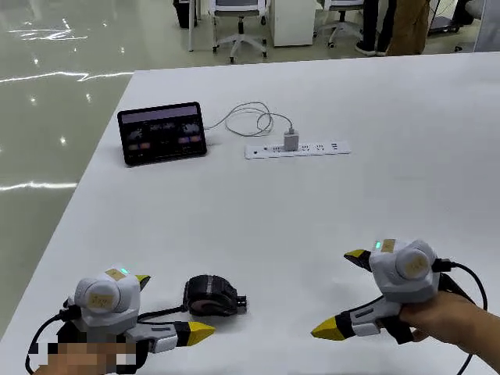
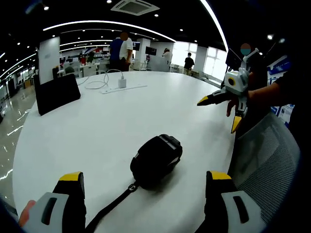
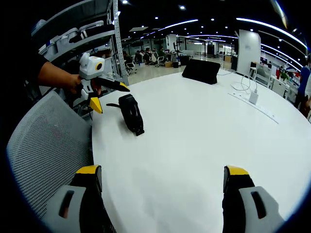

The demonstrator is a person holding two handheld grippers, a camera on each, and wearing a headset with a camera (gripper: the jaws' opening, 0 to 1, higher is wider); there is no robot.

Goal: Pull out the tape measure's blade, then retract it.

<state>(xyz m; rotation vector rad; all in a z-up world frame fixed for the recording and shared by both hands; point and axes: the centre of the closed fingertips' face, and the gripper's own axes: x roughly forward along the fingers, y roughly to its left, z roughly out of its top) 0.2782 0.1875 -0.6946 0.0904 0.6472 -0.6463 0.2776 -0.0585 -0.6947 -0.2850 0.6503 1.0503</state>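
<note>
Left claw (image 2: 146, 176) wide-open near tape measure (image 2: 156, 158)

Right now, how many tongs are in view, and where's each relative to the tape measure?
2. The left tongs are open, with the tape measure lying just ahead of their tips. The right tongs are open, off to its right, well apart.

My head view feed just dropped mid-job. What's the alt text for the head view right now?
A black tape measure lies on the white table just ahead of the open left tongs, not gripped. The right tongs are open and empty off to the right; a tablet and a power strip sit farther back.
</note>
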